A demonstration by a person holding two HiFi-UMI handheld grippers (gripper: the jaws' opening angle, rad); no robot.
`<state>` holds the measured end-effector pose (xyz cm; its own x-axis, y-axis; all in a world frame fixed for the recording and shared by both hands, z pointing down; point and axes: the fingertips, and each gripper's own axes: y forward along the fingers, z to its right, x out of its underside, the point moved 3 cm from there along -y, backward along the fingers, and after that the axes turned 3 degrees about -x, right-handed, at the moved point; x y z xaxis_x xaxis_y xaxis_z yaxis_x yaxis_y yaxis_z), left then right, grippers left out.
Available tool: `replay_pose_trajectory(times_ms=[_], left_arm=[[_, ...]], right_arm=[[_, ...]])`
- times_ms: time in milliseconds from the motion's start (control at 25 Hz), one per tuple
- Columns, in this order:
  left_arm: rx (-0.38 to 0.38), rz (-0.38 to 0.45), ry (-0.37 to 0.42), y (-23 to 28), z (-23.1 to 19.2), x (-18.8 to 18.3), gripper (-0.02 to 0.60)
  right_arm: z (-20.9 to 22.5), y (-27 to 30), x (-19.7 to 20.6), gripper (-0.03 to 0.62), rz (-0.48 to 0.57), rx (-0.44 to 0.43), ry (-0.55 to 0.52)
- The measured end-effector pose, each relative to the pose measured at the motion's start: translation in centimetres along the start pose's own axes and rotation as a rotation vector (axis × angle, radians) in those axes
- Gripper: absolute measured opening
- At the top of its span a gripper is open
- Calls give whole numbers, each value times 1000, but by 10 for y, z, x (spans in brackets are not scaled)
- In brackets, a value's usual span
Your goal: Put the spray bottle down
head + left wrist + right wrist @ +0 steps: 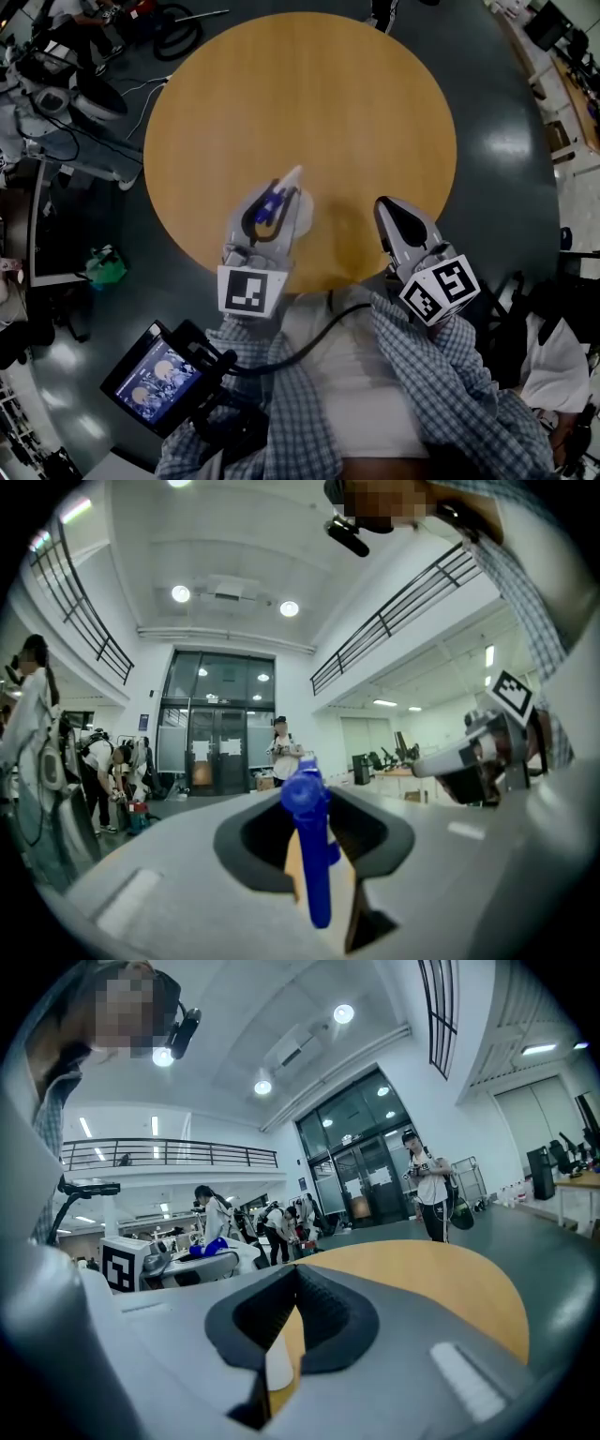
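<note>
The left gripper (pixel 272 208) reaches out level over the near edge of the round wooden worktop (pixel 309 103), its fingers (pixel 375 832) clamped on the spray bottle (pixel 300 214). The bottle's blue trigger part stands upright in the gap between them and its pale body sticks out beyond the tips. Whether the bottle touches the wood cannot be told. Just to its right, the right gripper (pixel 394 217) also points out over the worktop's edge. Its fingers (pixel 328 1321) are drawn together to a thin slit and grip nothing. Checked sleeves (pixel 450 384) show behind both grippers.
</note>
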<state>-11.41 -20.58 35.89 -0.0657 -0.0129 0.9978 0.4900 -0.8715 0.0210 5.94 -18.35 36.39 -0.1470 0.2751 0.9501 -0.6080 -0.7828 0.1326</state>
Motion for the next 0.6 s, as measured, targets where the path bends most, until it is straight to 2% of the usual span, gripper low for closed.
replay_pose_trajectory(times_ms=[240, 440, 600], left_arm=[[-18, 18, 17, 6, 3, -3, 109], [5, -7, 88, -7, 15, -1, 109], [-29, -9, 76, -14, 17, 1, 110]], right_arm=[[12, 8, -1, 6, -16, -34, 14], [8, 20, 4, 6, -32, -78, 21], [4, 26, 4, 6, -38, -114, 20]])
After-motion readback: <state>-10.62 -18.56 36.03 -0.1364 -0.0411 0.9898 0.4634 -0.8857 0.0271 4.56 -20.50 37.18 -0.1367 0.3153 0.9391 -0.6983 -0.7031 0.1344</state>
